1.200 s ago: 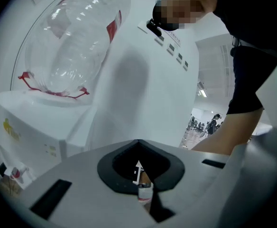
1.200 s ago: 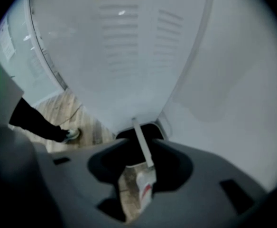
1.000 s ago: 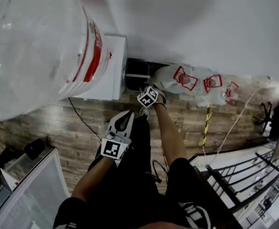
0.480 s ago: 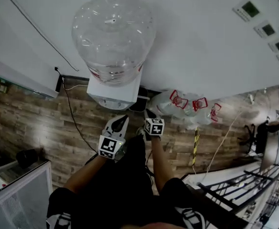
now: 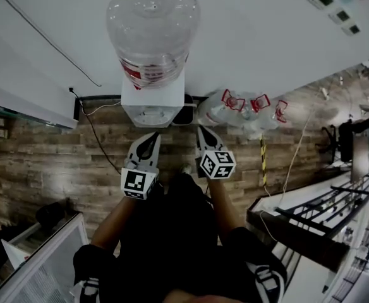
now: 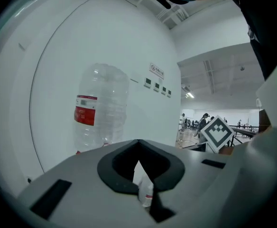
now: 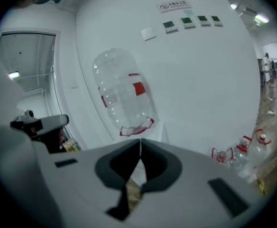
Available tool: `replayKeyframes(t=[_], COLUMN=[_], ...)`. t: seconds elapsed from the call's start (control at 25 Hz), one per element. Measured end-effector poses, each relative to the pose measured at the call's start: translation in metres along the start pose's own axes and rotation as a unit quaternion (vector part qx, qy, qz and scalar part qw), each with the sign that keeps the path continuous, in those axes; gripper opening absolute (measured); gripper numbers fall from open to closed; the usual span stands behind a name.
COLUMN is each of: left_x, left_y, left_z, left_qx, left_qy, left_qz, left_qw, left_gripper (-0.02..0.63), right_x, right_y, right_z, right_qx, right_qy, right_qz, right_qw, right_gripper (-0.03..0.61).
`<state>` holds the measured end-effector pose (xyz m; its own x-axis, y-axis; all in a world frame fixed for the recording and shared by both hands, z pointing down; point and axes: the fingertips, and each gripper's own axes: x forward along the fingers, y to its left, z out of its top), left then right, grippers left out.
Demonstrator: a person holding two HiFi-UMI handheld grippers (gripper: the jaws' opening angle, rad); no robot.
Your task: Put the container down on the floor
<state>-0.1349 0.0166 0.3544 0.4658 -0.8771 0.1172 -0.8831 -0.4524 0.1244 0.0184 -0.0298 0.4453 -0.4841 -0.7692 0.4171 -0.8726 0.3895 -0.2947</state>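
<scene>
Lying on the wooden floor against the wall, just right of centre in the head view, the clear container sits among other red-handled jugs. Left tongs and right tongs are both clenched on nothing, pointing toward the water dispenser.

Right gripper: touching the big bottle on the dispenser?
Apart. Head view shows the right gripper well away from the big bottle, with the dispenser between them; right gripper view shows its jaws shut on nothing.
</scene>
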Motion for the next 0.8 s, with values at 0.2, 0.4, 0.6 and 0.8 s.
replayKeyframes(t=[0.2,0.4,0.6,0.8], left_x=[-0.013,-0.012,-0.007,-0.006], left_y=[-0.008,-0.029,-0.047,-0.058], left_z=[0.009,0.013,0.008,0.008], left_qx=[-0.023,-0.023,-0.023,-0.017], left_qy=[0.000,0.003,0.006,0.006], left_qz=[0.010,0.012,0.020,0.027], left_qw=[0.9997,0.9997,0.9995,0.9995], left_gripper=[0.029,0.029,0.031,0.031], right_x=[-0.050,-0.092,-0.113,-0.118], right_y=[0.028,0.050,0.031,0.008], right_z=[0.032,0.033,0.030,0.038], right_qx=[-0.017,-0.040,-0.015,0.020], right_qy=[-0.054,-0.087,-0.101,-0.110], right_qz=[-0.002,0.031,0.011,0.005], right_qw=[0.998,0.995,0.995,0.994], right_gripper=[0.034,0.034,0.034,0.034])
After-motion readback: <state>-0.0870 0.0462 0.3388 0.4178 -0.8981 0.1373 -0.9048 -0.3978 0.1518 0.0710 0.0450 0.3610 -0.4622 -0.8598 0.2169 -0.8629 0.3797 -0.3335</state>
